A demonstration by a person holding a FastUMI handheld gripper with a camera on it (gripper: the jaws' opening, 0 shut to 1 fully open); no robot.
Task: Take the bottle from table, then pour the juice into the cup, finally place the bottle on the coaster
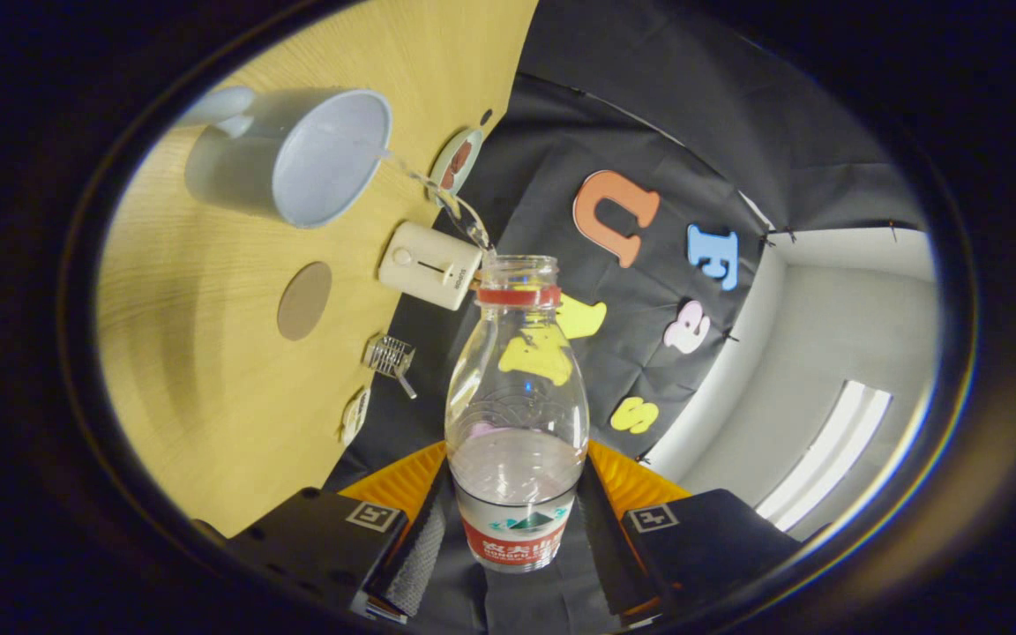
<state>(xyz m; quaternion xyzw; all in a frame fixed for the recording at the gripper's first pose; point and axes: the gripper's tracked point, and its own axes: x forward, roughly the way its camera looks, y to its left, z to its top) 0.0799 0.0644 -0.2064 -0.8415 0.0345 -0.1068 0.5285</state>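
Clear plastic bottle (pixel 517 414) with red neck ring clamped between tongs (pixel 515 547), tilted; thin stream arcs into white ceramic cup (pixel 296 163) on wooden counter (pixel 199 414). Tilt best held steady, stream kept inside rim. Round brown coaster (pixel 304 301) just beside cup.

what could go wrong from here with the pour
1. The stream from the bottle enters the cup right at its near rim, so a small drift could spill liquid onto the table.
2. The white device lies just below the stream's path and could get wet.
3. The tongs are shut on the bottle low, near its label; tilted this far, it might slip or twist.
4. The coaster sits close to the cup, so placing the bottle could nudge it.
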